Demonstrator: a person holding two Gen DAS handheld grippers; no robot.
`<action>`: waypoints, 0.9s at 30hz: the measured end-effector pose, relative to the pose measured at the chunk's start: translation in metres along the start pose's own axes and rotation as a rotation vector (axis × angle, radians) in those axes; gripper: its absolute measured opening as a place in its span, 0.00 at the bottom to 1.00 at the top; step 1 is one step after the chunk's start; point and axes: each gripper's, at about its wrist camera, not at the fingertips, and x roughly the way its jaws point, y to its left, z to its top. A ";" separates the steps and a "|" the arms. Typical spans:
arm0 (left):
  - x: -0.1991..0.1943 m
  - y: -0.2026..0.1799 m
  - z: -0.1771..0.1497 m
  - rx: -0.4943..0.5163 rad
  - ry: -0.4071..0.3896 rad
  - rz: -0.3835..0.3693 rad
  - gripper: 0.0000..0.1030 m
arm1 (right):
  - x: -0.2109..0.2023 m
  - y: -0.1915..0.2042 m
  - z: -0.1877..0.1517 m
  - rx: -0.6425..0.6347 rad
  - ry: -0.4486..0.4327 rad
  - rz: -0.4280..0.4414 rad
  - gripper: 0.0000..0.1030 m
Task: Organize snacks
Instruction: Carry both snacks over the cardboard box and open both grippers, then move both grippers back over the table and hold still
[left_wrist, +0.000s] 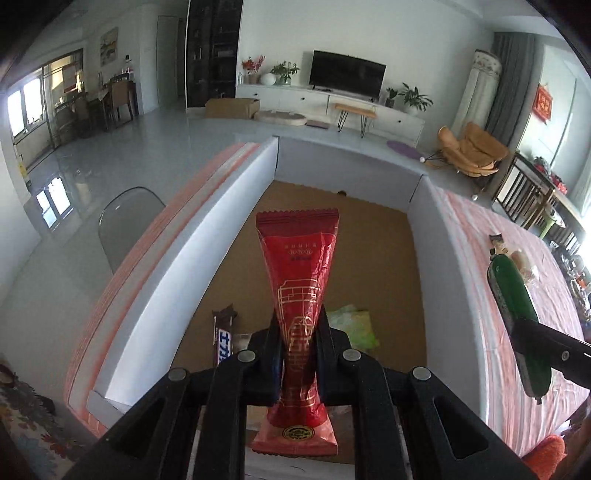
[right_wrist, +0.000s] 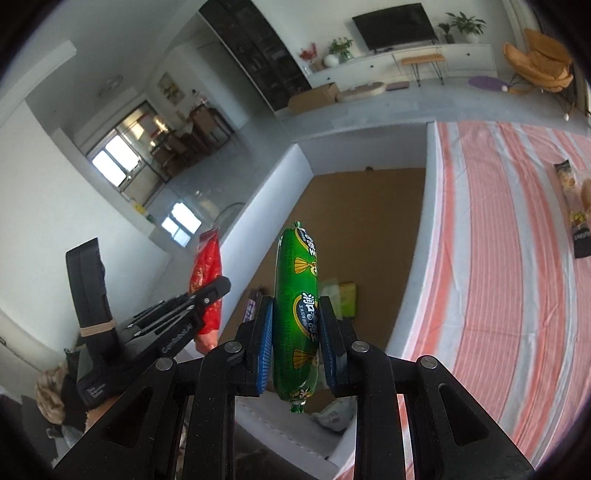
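Observation:
My left gripper (left_wrist: 298, 334) is shut on a red snack packet (left_wrist: 300, 273) and holds it above the open white box (left_wrist: 207, 240) with a brown cardboard floor. My right gripper (right_wrist: 295, 325) is shut on a green sausage (right_wrist: 297, 295) and holds it over the same box (right_wrist: 273, 192). The green sausage also shows at the right of the left wrist view (left_wrist: 511, 295). The red packet and the left gripper show at the left of the right wrist view (right_wrist: 205, 273). A dark chocolate bar (left_wrist: 222, 338) and a light green packet (left_wrist: 354, 325) lie in the box.
The box stands on a table with a pink and white striped cloth (right_wrist: 498, 240). A long snack packet (right_wrist: 572, 206) lies on the cloth at the right. A transparent chair (left_wrist: 125, 221) stands left of the table.

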 end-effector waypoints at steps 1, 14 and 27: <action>0.008 -0.001 -0.002 0.005 0.021 0.011 0.19 | 0.004 0.000 -0.001 -0.003 0.003 -0.008 0.32; 0.012 -0.067 -0.017 0.098 -0.039 -0.060 0.92 | -0.069 -0.111 -0.046 0.037 -0.205 -0.443 0.71; -0.020 -0.280 -0.049 0.430 0.032 -0.434 0.96 | -0.150 -0.301 -0.137 0.479 -0.266 -0.881 0.70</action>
